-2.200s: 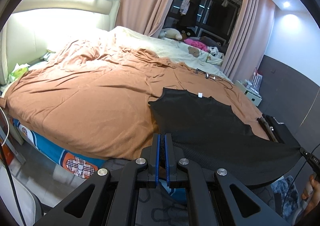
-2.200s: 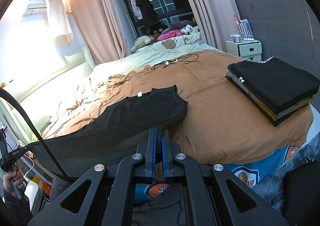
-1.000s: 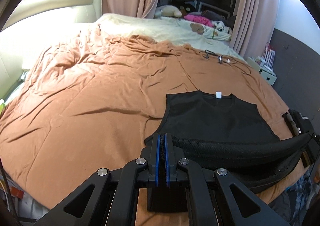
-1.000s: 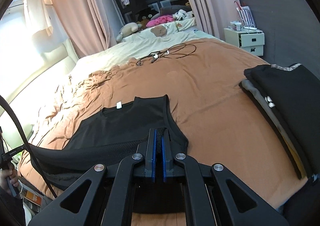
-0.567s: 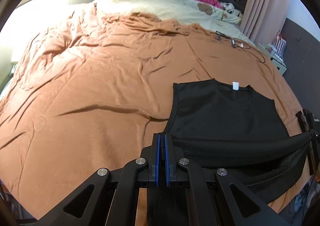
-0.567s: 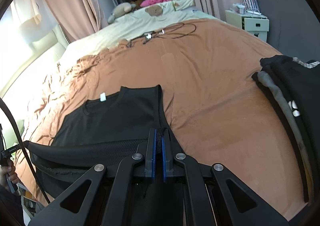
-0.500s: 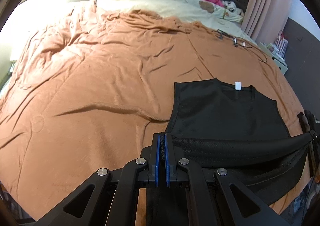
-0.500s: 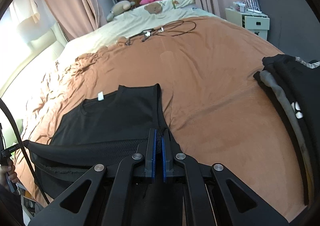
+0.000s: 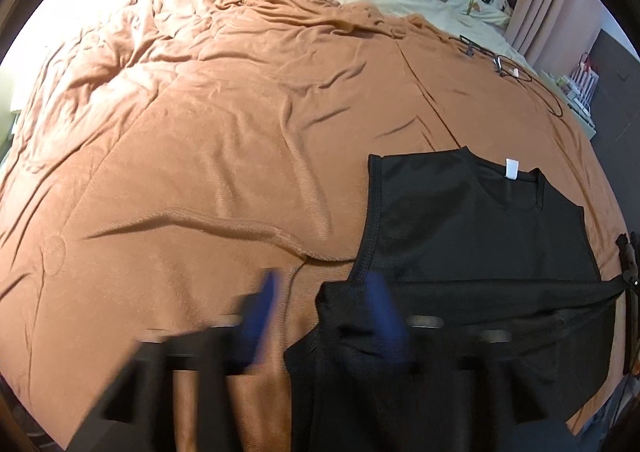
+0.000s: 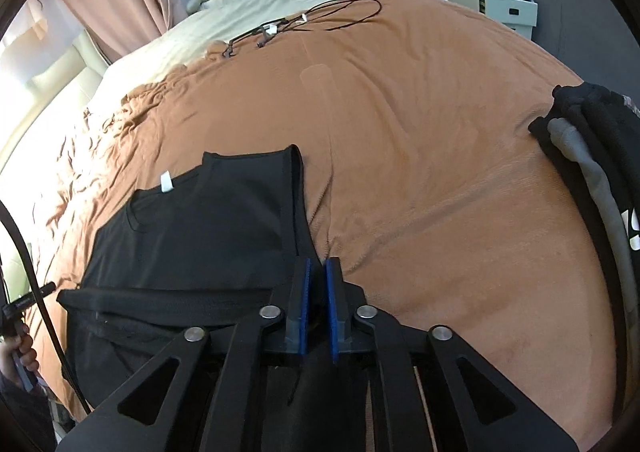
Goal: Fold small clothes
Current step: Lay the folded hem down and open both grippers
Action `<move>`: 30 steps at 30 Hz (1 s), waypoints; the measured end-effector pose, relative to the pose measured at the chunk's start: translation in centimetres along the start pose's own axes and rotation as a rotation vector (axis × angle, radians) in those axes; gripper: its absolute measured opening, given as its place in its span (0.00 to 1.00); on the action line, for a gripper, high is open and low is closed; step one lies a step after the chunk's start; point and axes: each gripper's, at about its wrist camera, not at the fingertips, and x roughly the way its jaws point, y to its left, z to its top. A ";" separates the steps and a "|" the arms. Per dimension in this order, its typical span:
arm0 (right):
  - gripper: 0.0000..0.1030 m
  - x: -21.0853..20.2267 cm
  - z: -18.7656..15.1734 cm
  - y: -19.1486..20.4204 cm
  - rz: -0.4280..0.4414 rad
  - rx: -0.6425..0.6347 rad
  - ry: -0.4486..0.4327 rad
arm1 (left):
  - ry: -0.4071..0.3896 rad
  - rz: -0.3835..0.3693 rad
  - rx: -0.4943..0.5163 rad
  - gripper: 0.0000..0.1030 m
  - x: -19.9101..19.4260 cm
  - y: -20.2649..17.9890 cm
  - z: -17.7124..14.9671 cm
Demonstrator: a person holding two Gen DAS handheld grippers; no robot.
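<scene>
Left tool [image 9: 320,316]: blurry, blue pads spread wide apart, holding nothing.
Right tool [image 10: 317,308]: pads a little apart, black cloth between them; gripping or not, cannot tell.
Top [image 10: 208,228]: black, thin mesh, no sleeves, white tag; flat ahead of both tools, near edge folded over.
Blanket [image 9: 224,140]: brown, soft, wrinkled.
Pile [image 10: 600,156]: folded dark clothes, far right of right tool.

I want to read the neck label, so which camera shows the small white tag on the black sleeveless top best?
Left wrist view: the white tag sits upright and square-on. In the right wrist view it appears tilted.
</scene>
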 end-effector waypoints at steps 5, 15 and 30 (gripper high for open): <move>0.71 -0.5 -0.6 -0.2 0.018 -0.015 -0.024 | -0.006 0.002 0.063 0.77 -0.5 -0.1 -0.6; 0.71 -0.3 -3.0 0.5 0.000 -0.188 0.054 | 0.068 0.012 0.253 0.77 0.1 -1.7 -3.2; 0.71 5.5 -3.5 2.4 -0.133 -0.308 0.220 | 0.170 0.160 0.423 0.77 4.6 -4.1 -4.9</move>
